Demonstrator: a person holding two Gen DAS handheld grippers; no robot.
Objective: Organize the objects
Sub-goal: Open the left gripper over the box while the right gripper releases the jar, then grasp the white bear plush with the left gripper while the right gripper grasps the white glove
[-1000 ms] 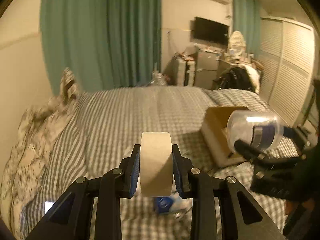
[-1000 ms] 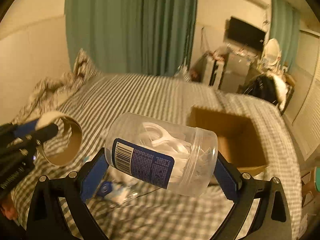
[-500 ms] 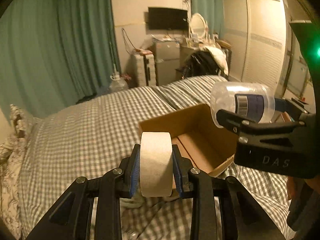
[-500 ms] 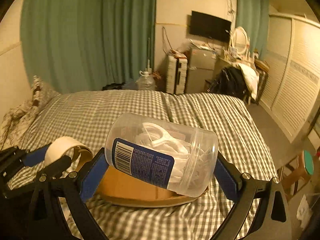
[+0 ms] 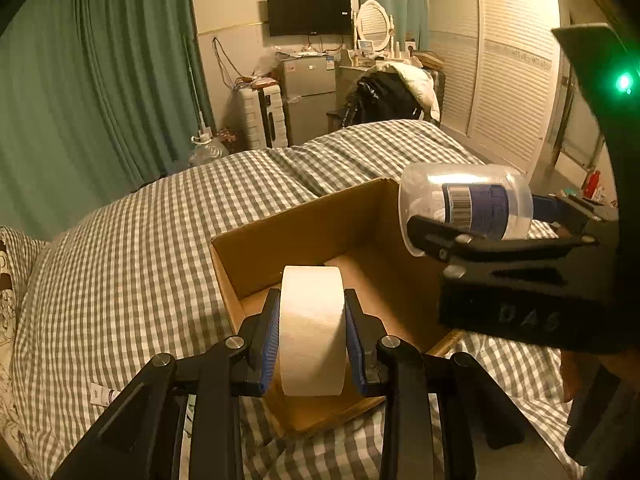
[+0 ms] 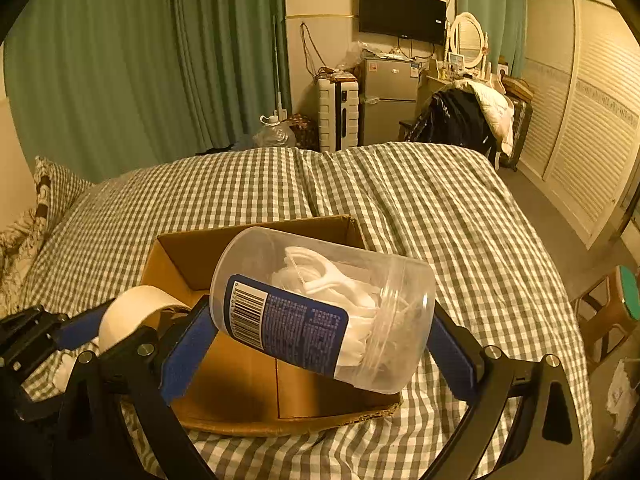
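Your left gripper [image 5: 312, 336] clamps a roll of masking tape [image 5: 311, 332] upright over the near edge of the open cardboard box [image 5: 320, 232] on the checkered bed [image 5: 140, 240]. Your right gripper [image 6: 320, 336] holds a clear jar of floss picks [image 6: 324, 308] tilted above that box.

The box [image 6: 256, 240] sits on the bed [image 6: 440, 208], with tape roll [image 5: 312, 328] left of jar [image 5: 468, 204].
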